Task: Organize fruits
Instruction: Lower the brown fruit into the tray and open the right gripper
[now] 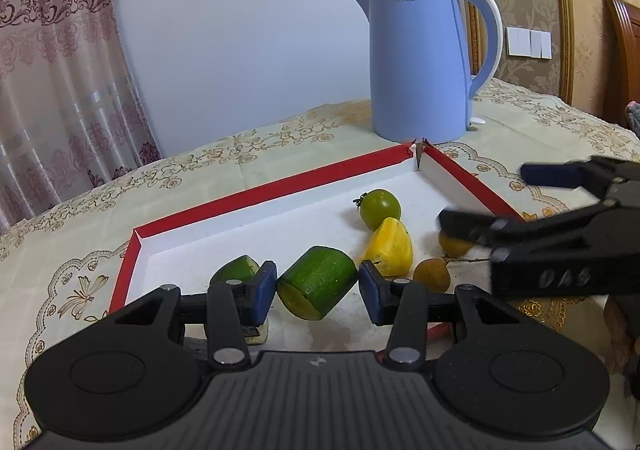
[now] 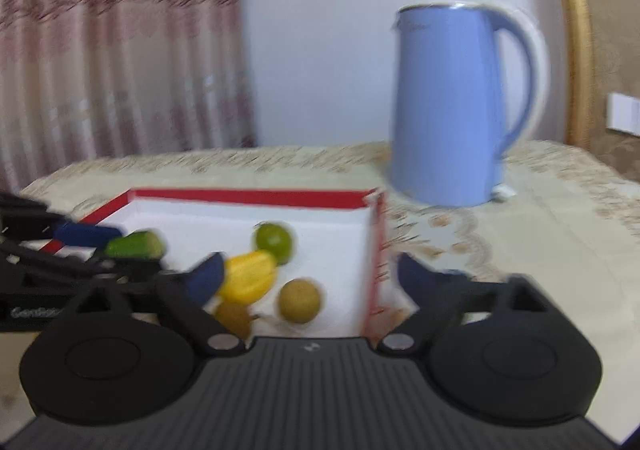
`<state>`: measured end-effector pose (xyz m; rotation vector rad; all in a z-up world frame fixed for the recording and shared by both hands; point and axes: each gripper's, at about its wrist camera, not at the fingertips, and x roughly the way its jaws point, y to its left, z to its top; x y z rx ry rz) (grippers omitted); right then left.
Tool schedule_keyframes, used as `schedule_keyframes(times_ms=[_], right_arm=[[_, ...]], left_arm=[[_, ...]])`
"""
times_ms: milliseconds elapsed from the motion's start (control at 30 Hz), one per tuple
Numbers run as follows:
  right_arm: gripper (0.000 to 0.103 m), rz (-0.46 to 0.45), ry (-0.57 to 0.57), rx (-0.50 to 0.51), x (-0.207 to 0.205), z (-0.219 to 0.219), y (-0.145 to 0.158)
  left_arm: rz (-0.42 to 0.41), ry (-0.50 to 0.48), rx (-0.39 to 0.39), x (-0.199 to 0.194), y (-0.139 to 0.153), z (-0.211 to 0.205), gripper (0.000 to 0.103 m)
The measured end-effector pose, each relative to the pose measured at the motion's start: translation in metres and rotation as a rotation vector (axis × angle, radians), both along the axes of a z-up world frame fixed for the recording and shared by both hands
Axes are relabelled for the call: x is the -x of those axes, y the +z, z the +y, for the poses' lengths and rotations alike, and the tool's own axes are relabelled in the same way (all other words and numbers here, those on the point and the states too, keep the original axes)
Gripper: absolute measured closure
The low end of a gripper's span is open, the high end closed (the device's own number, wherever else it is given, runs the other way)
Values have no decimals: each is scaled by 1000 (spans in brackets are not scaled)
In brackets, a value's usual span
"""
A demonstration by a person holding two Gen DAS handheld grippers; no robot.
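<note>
The fruits lie in the red-rimmed tray (image 1: 256, 191) on the tablecloth (image 1: 60, 250). Your left gripper (image 1: 317, 288) pinches a green cucumber chunk (image 1: 316, 282) at the tray's near edge, beside another green piece (image 1: 234, 270). Further right sit the yellow piece (image 1: 390, 248), green tomato (image 1: 380, 206) and two brown longans (image 1: 432, 274). Your right gripper (image 2: 310, 274) stands wide, gripping nothing. Behind stands a blue kettle (image 1: 416, 65).

Clothed table (image 1: 320, 129), kettle (image 1: 420, 65), red-rimmed tray (image 1: 256, 193)
</note>
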<state>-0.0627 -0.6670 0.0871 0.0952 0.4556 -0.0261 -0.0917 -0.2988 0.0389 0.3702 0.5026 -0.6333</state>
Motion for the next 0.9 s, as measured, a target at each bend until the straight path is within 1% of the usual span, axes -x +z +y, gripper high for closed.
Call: schedule_keyframes(times_ms=[67,100,167,333,567,900], right_arm=[[3,-19,-27,-36,1,-8,1],[1,-29,-46,-48,2,-12,2],[0,-45,-72,-60,3,-18,2],[0,-39,-120,-116,1,-32,0],[0,-32,-117,-133,1,-34,-2],[0,-6,-105,-138,-1,-33,-4]], left_arm=[[-1,0,-3,0,0,-1,59],[-1,0,-4,-1,-1,-1,59],[1,2,-7,-2,-1,-2,59],[16,14,-21,-7,-9,-4,59],[46,33,-39,-17,-21,-7,59],[38,42,-42,-18,-22,-9,57]])
